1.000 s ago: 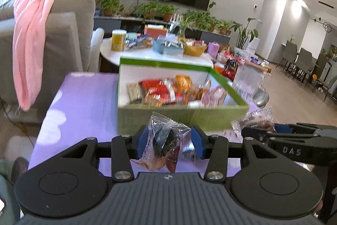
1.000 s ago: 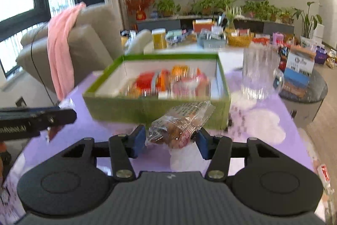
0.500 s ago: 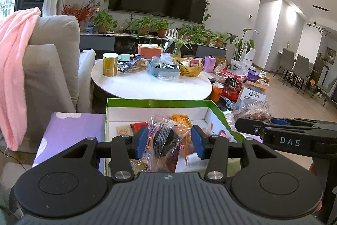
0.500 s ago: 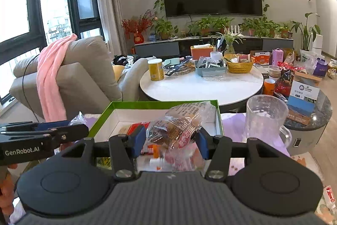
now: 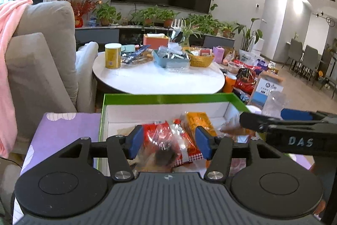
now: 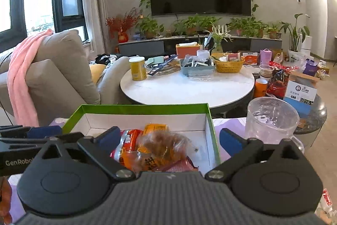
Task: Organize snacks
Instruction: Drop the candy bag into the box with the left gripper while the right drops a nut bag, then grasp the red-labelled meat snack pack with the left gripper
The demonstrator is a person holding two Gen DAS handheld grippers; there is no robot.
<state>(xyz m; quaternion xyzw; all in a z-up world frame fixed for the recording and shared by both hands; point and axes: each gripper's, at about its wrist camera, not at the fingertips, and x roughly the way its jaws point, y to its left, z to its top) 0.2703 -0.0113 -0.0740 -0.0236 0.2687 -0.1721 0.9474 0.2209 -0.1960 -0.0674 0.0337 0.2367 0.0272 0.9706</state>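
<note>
1. Your left gripper (image 5: 167, 141) is opening its jaws; a clear-wrapped dark snack (image 5: 163, 152) sits between the blue pads, which no longer press on it, above the other packets in the green box (image 5: 168, 96).
2. Your right gripper (image 6: 169, 139) is opening too, its jaws already wide apart; a clear bag of brown pastry (image 6: 166, 143) lies loose between them on the heap inside the box (image 6: 145, 107).
3. Counted in the box: one red packet (image 6: 126, 141), one orange packet (image 6: 157, 127) and the two clear-wrapped snacks; the rest are hidden under the grippers.
4. One green box stands on one purple cloth (image 5: 61, 128).
5. Only your right view shows the one clear plastic pitcher (image 6: 272, 117), at two o'clock, just beside the box.
6. Your left view shows the right gripper at three o'clock; your right view shows the left one at nine o'clock.
7. At twelve o'clock both views show one round white table (image 6: 187, 85) carrying one yellow can (image 6: 138, 69), one blue tray (image 6: 197, 68) and one yellow basket (image 6: 228, 65).
</note>
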